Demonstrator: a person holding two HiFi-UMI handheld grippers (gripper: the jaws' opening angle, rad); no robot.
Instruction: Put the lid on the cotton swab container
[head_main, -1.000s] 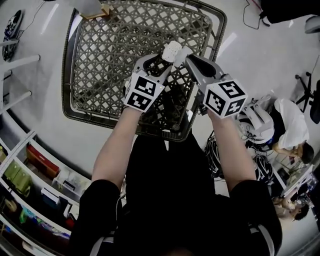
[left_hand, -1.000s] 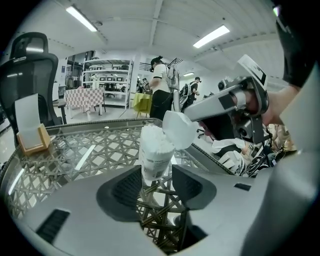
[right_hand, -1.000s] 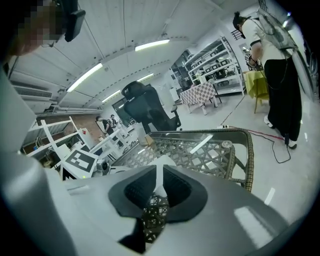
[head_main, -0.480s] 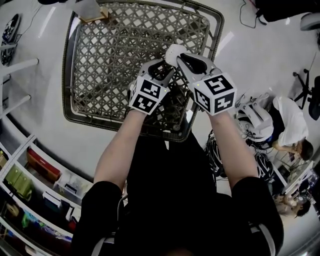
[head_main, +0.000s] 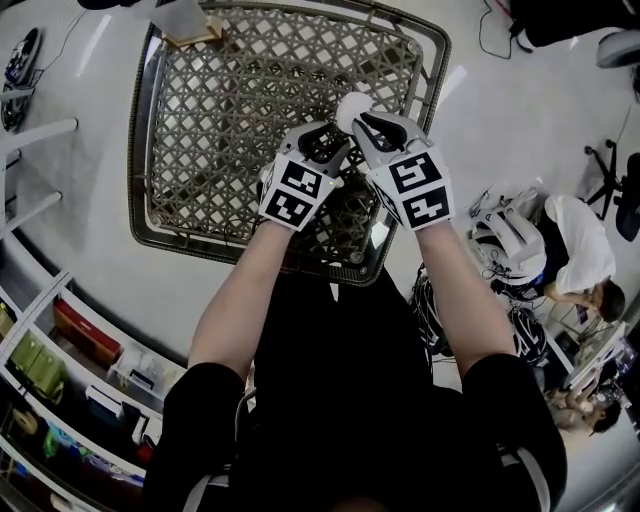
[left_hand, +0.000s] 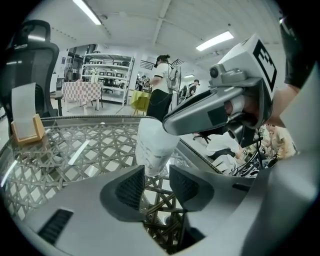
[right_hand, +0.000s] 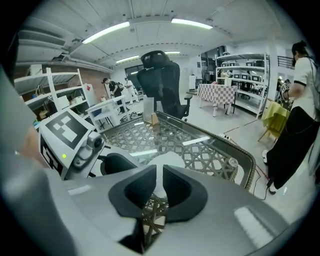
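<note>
A translucent white cotton swab container stands upright between the pads of my left gripper, which is shut on its lower end above the lattice table. My right gripper reaches in from the right over the container's top. In the right gripper view, the white lid sits pinched between the pads of my right gripper. From the head view the lid shows as a white disc just beyond both grippers, with the left gripper under and beside the right gripper. The container's mouth is hidden.
The woven table with a glass top has a dark rim. A small wooden card holder stands at its far corner. A black office chair is beyond the table. Shelves line the left, and a seated person is at the right.
My right gripper has swung left with the lid, bringing it over the container in the left gripper. The left gripper has barely shifted.
</note>
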